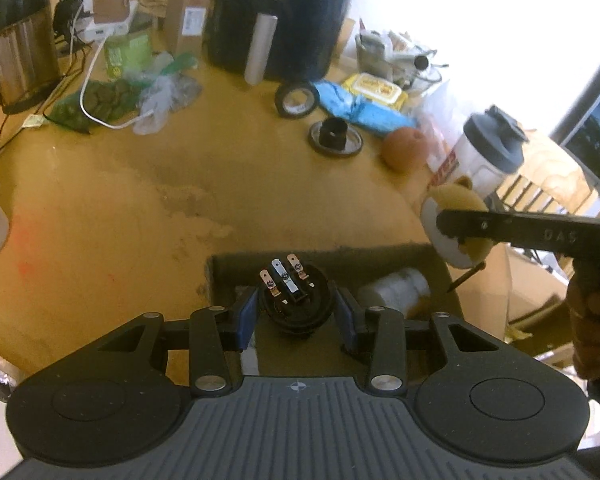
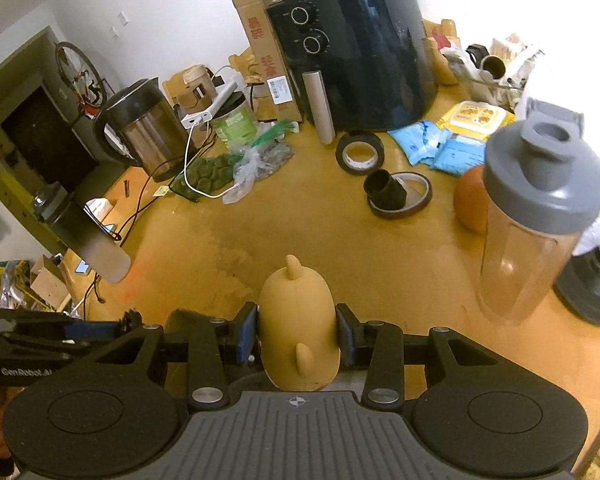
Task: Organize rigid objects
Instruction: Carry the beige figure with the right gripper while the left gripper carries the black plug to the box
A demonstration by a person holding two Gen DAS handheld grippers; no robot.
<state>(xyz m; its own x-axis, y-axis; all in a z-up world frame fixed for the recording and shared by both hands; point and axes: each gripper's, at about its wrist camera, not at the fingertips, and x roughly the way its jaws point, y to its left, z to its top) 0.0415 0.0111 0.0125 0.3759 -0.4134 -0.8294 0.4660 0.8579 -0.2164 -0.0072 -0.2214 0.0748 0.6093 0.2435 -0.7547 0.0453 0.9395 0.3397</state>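
1. Nearest to us in the left wrist view, our left gripper is clamped on a round black part with copper and silver terminals; both blue pads press its sides.
2. That part hangs just above an open cardboard box at the table's near edge, where a white wrapped item lies inside.
3. In the right wrist view, our right gripper is closed on a tan figurine with small nubs, pads tight against both flanks, held above the yellow table.
4. The left view shows the same figurine from the side, white-bellied, at the right, just beyond the box's far right corner.
5. A hand grips the right tool's handle at the frame's right edge.
6. Further out on the right stands a clear shaker bottle with a grey lid, with an orange just behind it.
7. Mid-table lies a round lid with a black knob, and beyond it a roll of black tape and blue packets.
8. At the back stands a black air fryer with a cardboard tube leaning on it, and to the left a steel kettle.
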